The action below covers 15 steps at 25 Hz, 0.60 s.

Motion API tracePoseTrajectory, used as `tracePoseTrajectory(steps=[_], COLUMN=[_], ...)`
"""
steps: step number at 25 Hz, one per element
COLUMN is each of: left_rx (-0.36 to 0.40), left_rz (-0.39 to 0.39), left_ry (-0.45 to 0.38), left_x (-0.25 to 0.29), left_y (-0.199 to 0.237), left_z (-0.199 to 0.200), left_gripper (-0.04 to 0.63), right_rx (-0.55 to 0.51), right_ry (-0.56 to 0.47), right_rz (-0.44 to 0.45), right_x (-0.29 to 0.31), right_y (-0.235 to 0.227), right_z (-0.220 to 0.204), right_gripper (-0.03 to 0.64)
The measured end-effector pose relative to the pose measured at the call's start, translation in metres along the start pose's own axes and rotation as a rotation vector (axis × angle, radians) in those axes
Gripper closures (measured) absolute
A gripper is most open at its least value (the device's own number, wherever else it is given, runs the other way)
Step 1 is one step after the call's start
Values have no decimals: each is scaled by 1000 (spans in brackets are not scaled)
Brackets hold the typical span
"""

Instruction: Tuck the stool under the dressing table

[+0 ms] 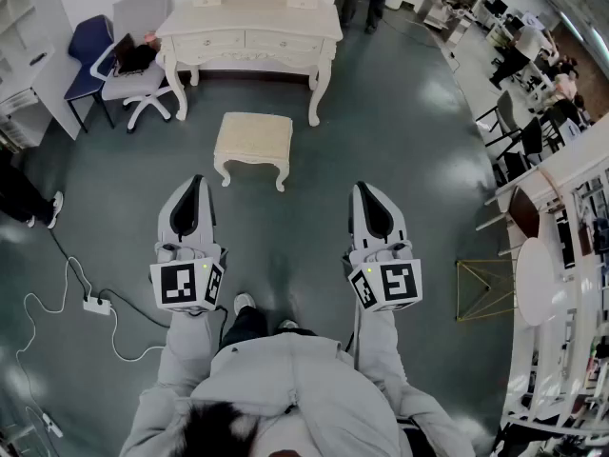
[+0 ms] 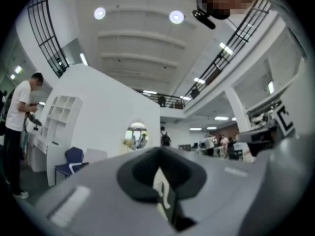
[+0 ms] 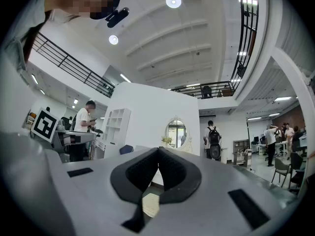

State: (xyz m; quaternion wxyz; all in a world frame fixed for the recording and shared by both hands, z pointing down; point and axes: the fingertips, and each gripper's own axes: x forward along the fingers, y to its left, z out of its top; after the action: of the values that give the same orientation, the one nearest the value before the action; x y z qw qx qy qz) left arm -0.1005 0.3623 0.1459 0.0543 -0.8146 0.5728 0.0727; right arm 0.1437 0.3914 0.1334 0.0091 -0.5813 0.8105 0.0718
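Note:
A cream upholstered stool (image 1: 253,144) with carved legs stands on the grey floor, a short way in front of the cream dressing table (image 1: 249,36) at the top of the head view. My left gripper (image 1: 194,183) hovers below the stool's left side, shut and empty. My right gripper (image 1: 366,191) hovers to the lower right of the stool, also shut and empty. Both are apart from the stool. In the right gripper view a sliver of the stool (image 3: 150,204) shows through the slit below the closed jaws (image 3: 158,154). The left gripper (image 2: 158,154) shows closed jaws too.
A white office chair (image 1: 138,69) and a blue chair (image 1: 88,50) stand left of the dressing table. A power strip with cables (image 1: 95,305) lies on the floor at lower left. A gold wire frame (image 1: 483,288), tables and chairs line the right side.

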Motion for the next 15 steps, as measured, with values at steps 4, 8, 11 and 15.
tracePoseTrajectory(steps=[4, 8, 11, 15], left_rx=[8, 8, 8, 8], left_rz=[-11, -15, -18, -23], left_ry=[-6, -11, -12, -11], left_x=[0, 2, 6, 12], left_y=[-1, 4, 9, 19], left_z=[2, 5, 4, 1], left_gripper=[586, 586, 586, 586], right_rx=[-4, -7, -9, -12], right_ry=[-8, -13, -13, -9], right_rz=[-3, -6, -9, -18], right_x=[0, 4, 10, 19], right_y=[3, 7, 9, 14], right_z=[2, 4, 4, 2], right_gripper=[627, 627, 627, 627])
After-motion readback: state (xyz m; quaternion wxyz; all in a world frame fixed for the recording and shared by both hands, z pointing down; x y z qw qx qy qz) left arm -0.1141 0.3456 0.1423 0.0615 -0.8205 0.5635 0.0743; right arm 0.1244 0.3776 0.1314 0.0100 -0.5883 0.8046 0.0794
